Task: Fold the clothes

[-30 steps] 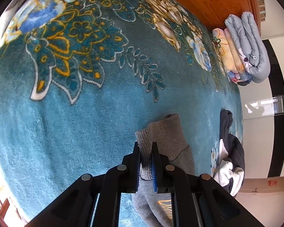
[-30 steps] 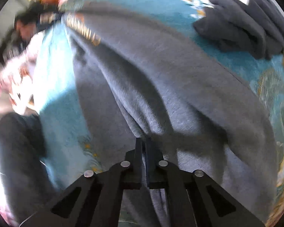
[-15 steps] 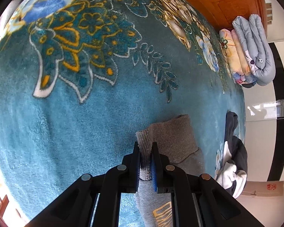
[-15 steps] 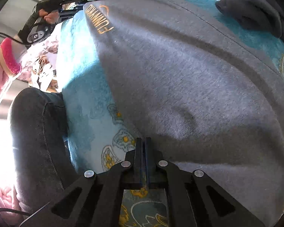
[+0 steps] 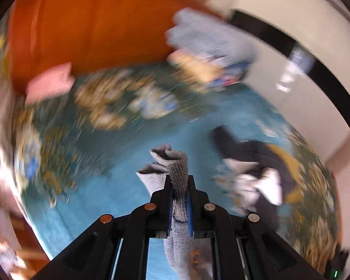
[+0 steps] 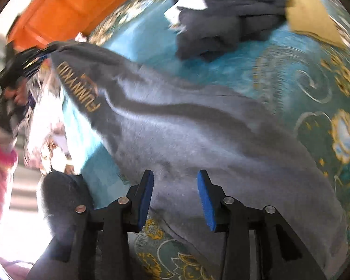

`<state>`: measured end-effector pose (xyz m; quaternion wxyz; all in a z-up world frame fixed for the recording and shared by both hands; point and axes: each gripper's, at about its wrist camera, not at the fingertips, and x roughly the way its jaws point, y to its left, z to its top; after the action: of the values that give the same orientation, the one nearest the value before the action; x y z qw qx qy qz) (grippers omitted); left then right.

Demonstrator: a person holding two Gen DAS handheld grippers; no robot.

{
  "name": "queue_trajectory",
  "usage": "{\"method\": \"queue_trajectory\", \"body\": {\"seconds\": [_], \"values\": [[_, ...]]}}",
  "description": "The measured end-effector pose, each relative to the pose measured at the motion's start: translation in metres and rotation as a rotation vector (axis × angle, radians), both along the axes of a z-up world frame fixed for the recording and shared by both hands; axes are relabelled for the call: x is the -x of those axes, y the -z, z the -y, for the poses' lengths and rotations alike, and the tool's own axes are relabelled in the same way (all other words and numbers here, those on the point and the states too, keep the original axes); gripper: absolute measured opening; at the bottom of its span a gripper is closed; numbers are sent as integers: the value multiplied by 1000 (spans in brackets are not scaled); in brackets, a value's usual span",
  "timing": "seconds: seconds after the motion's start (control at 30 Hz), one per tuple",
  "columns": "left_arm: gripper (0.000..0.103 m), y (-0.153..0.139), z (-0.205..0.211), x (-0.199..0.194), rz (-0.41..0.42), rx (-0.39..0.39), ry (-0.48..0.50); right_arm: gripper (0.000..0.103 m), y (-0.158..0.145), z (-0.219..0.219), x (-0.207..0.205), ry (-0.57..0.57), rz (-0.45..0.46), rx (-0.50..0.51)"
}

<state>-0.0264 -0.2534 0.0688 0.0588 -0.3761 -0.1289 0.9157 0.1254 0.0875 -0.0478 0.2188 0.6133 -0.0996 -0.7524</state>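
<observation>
A grey sweatshirt (image 6: 198, 135) with gold lettering lies spread on the teal patterned blanket (image 6: 315, 93). My left gripper (image 5: 178, 184) is shut on the sweatshirt's ribbed grey cuff (image 5: 178, 170) and holds it lifted above the blanket (image 5: 105, 186); this view is motion-blurred. My right gripper (image 6: 175, 182) is open and empty, its blue pads just above the sweatshirt's near edge. The left gripper (image 6: 28, 63) also shows at the far left of the right wrist view, holding the sweatshirt's far end.
A pile of dark and white clothes (image 5: 256, 175) lies to the right; it also shows in the right wrist view (image 6: 226, 16). Folded quilts (image 5: 210, 53) sit at the far edge by an orange wooden headboard (image 5: 93, 23). My knee in dark trousers (image 6: 60, 198) is at lower left.
My left gripper has lifted and tilted up with the cuff still in it. My right gripper has opened and let go of the sweatshirt's edge.
</observation>
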Motion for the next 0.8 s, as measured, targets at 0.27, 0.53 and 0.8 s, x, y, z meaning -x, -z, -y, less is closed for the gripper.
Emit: {"method": "queue_trajectory", "body": {"seconds": [0.27,0.53,0.8], "values": [[11,-8,-151,-75,-65,169,288,40,-10,-33,-15,183,-40,48],[11,85,-265,-133,132,312,480,40,-10,-97,-45,345,-13,74],[14,126,-298,-157,271,375,539,40,15,-108,-57,406,52,126]]}}
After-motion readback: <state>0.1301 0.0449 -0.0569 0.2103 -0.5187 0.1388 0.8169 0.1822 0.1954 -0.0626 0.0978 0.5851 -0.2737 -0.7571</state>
